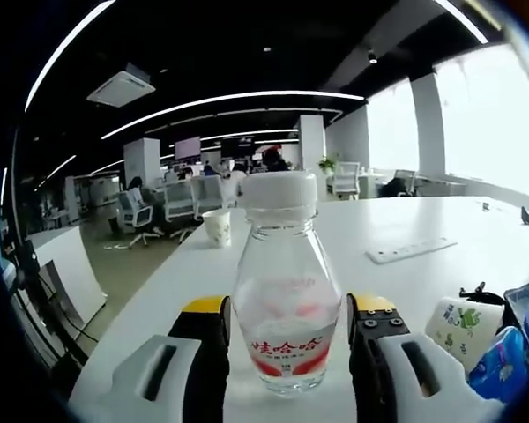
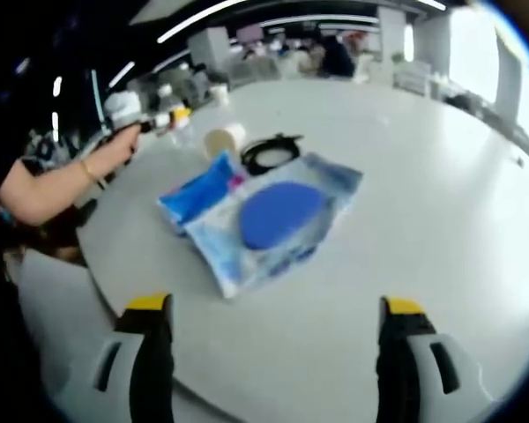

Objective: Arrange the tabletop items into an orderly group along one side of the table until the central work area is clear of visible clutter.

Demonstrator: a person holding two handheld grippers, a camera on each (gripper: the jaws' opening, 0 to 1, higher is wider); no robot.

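A clear water bottle (image 1: 286, 291) with a white cap and a red label stands upright on the white table (image 1: 441, 220), between my left gripper's (image 1: 288, 330) jaws. The jaws press on its sides at its widest part. In the right gripper view, a person's hand (image 2: 115, 150) holds that left gripper (image 2: 128, 110) at the table's far left edge, the bottle (image 2: 178, 121) beside it. My right gripper (image 2: 275, 352) is open with nothing between its jaws, above the near table edge. Ahead of it lie a blue-and-white packet with a blue disc (image 2: 278, 216), a smaller blue packet (image 2: 198, 189), and a black coiled cable (image 2: 271, 152).
A paper cup (image 1: 217, 226) stands farther along the table and a white power strip (image 1: 412, 249) lies to the right. Snack packets (image 1: 463, 322) and blue pouches (image 1: 511, 348) crowd the lower right. A pale cup (image 2: 222, 139) lies by the cable. Office chairs stand beyond the table.
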